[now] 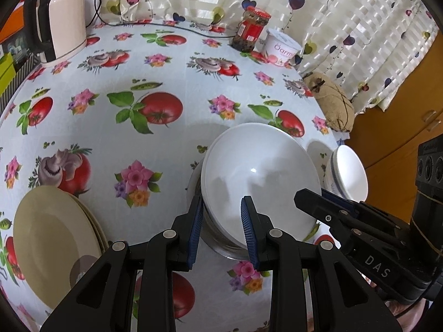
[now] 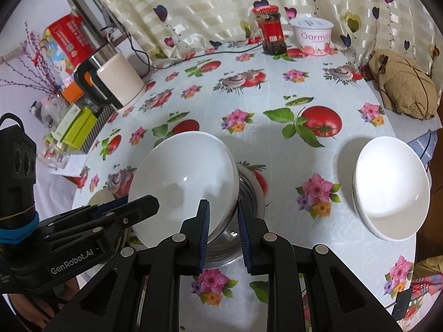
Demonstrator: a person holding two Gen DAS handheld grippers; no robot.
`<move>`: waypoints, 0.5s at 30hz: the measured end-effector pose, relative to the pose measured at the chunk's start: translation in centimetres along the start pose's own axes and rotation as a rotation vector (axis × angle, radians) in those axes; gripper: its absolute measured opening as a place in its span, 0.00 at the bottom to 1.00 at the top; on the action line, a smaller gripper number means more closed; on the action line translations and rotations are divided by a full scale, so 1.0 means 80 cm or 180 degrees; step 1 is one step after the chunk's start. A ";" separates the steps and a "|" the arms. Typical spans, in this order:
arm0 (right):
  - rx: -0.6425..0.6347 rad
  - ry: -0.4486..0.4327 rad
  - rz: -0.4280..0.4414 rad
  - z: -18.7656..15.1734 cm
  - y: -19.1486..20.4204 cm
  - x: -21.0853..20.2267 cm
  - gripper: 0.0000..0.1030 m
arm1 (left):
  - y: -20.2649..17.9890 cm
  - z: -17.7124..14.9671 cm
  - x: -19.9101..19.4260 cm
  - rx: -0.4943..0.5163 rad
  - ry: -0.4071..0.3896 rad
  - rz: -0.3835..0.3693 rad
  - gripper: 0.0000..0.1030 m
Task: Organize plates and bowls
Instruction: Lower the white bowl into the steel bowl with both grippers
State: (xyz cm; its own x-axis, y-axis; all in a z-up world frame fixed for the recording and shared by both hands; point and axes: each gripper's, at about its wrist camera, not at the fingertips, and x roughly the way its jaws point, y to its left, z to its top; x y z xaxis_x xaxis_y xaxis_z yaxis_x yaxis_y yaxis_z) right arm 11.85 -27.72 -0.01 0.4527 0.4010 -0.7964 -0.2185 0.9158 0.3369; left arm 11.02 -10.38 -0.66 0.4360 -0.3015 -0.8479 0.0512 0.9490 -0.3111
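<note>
The counter [image 1: 171, 63] fills both views, its cloth printed with tomatoes and flowers. Centre frame in both, a big white plate [image 1: 260, 182] tilts up over a steel bowl [image 2: 243, 232]. The left claw [image 1: 221, 229] pinches the plate's lower left rim; the right claw [image 2: 221, 235] has its pads narrowly around the plate's lower right edge and the bowl's rim, though what they press is unclear. Lower left of the left view, a stack of beige plates [image 1: 52, 249]. At right of the right view, stacked white bowls [image 2: 393, 191]. Upper left, a kettle [image 1: 66, 22]; top centre, a red-lidded jar [image 2: 270, 31] beside a yogurt tub [image 2: 314, 37].
</note>
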 end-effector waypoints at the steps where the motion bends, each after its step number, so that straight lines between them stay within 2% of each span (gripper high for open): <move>1: 0.0006 0.0030 -0.0003 -0.002 -0.002 0.004 0.20 | 0.001 -0.001 0.002 -0.0006 0.0017 0.0002 0.29; 15: 0.0052 0.0154 -0.0004 -0.009 -0.011 0.023 0.21 | 0.003 -0.005 0.018 -0.0020 0.0104 0.0005 0.29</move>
State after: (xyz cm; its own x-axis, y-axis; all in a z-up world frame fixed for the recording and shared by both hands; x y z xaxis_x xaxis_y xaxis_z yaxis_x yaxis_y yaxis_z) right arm 12.27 -27.80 -2.11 0.4105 0.3986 -0.8201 -0.2036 0.9168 0.3437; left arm 11.31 -10.59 -2.11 0.4067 -0.3028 -0.8619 0.0447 0.9489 -0.3123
